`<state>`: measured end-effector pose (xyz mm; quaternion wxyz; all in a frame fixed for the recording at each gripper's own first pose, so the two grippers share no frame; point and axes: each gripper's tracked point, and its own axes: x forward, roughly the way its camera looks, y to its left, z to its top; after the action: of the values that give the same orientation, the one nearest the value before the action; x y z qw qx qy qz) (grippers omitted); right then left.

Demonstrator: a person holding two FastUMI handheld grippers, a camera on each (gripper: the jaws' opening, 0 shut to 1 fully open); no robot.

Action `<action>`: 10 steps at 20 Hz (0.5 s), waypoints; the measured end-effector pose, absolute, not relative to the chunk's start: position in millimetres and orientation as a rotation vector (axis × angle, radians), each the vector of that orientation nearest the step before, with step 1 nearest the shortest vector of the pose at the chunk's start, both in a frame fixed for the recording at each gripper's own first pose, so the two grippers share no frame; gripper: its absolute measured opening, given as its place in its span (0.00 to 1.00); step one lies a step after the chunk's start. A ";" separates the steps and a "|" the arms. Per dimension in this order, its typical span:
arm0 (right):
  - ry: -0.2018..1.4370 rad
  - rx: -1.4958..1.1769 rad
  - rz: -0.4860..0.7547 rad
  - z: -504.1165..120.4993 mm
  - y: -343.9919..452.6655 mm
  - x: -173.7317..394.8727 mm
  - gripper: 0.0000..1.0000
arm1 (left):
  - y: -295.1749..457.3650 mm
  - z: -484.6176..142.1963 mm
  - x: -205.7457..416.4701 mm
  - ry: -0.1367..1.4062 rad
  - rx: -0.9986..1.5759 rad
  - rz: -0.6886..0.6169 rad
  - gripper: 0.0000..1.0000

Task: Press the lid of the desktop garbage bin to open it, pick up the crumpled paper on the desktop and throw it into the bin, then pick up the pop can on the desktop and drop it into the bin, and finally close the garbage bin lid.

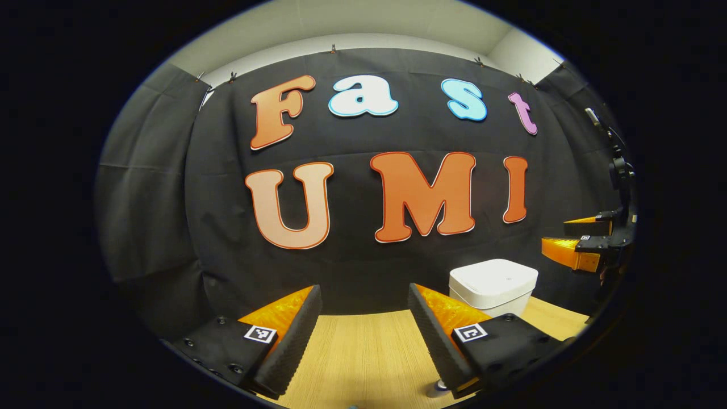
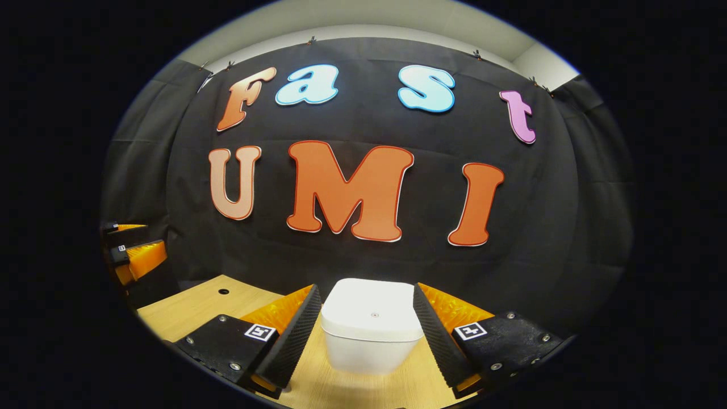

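Garbage bin [image 2: 372, 326], white and square with rounded corners, lid down flat, standing on a pale wood-grain desktop [image 2: 199, 309] close to the black cloth wall [image 2: 369, 261] at the back of the booth. Above the cloth, a strip of light wall and ceiling, with small clips pinning the cloth's top edge. In the right gripper view, seen straight ahead and framed between the two fingers of the right gripper [image 2: 363, 335]: fingers spread wide, one to each side of the bin's image, nothing clamped between them; cannot tell whether the pads touch the bin's sides or merely hover nearer the camera. A small dark hole in the desktop [image 2: 223, 291] off to the left of that view, and beyond it, at the left edge, the left gripper [image 2: 133, 250] held above the table edge. In the left gripper view, the bin [image 1: 493, 284] off to the right, past the right-hand finger, with the left gripper [image 1: 363, 335] released and holding nothing, bare desktop [image 1: 363, 352] showing in the wide gap between its ridged pads. At the far right edge of that view, the right gripper [image 1: 573, 244] aloft, above and to the right of the bin. A small round object at the lower edge, under the right-hand finger, too cut off to identify.
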<state>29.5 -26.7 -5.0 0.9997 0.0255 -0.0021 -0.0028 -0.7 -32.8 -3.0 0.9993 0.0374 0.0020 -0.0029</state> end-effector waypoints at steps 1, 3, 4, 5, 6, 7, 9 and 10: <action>-0.002 0.051 -0.005 -4.7 -27.9 32.5 0.98 | -32.3 -2.8 -1.0 0.006 0.079 -0.003 1.00; 0.003 0.047 -0.009 -5.7 -30.7 39.1 0.98 | -30.6 -3.8 -3.2 0.011 0.086 0.008 0.98; 0.008 0.046 -0.009 -6.1 -31.8 43.1 0.98 | -28.7 -4.9 -4.4 0.013 0.088 0.016 1.00; 0.012 0.044 -0.004 -6.9 -32.1 47.7 0.98 | -26.0 -6.2 -5.2 0.019 0.088 0.024 0.99; 0.015 0.042 -0.001 -7.6 -32.5 52.1 0.98 | -24.0 -8.4 -7.5 0.026 0.087 0.034 1.00; 0.018 0.042 0.008 -7.8 -31.9 57.9 0.98 | -21.6 -11.1 -8.5 0.034 0.088 0.045 1.00; 0.025 0.037 0.016 -10.7 -33.0 67.2 0.94 | -15.2 -14.5 -10.3 0.048 0.094 0.068 1.00; 0.027 0.034 0.015 -11.4 -35.8 72.2 0.92 | -10.8 -14.8 -12.2 0.050 0.097 0.083 1.00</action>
<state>72.2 -35.8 -11.4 0.9997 0.0172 0.0137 0.0076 -12.2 -10.8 -14.8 0.9977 0.0483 0.0249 0.0415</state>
